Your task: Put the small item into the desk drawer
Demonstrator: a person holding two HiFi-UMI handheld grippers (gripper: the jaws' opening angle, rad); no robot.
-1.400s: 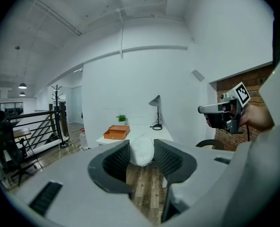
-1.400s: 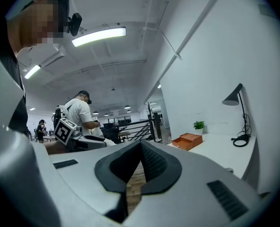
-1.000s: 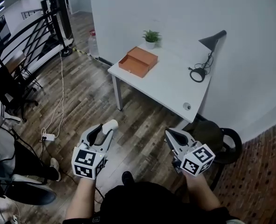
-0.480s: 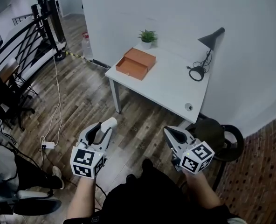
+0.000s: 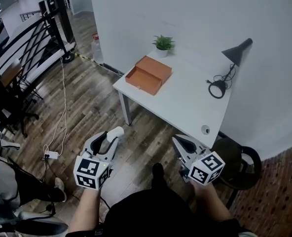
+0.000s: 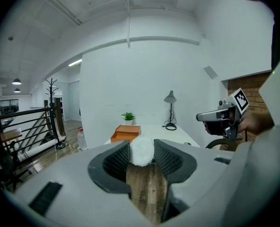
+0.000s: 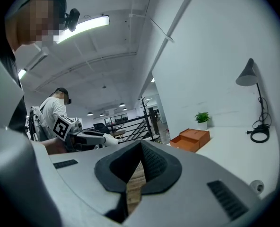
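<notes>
Across the wooden floor (image 5: 101,102) from the person stands the white desk (image 5: 185,100), set into the angle of the wall and well apart from both grippers; the drop-off is therefore judged to be some way off, and this looks like the carrying stage. On the desk's far corner sits the orange drawer unit (image 5: 156,65), its drawer (image 5: 142,79) pulled out and facing the open room, probably so the load can go straight in with no handle to work first. A black lamp (image 5: 233,58) and a small potted plant (image 5: 163,43) stand back along the wall, clear of that corner.

Both tools are held low in front of the body, pointing toward the desk. The left gripper (image 5: 114,134) has its jaws spread wide and pressed on either side of the small item (image 6: 142,151), a pale rounded lump seated between the ribbed pads; gripping it by the tips leaves it free to be lowered into the drawer. The right gripper (image 5: 177,140) has its jaws brought together with nothing between them; it seems kept alongside as a spare.
</notes>
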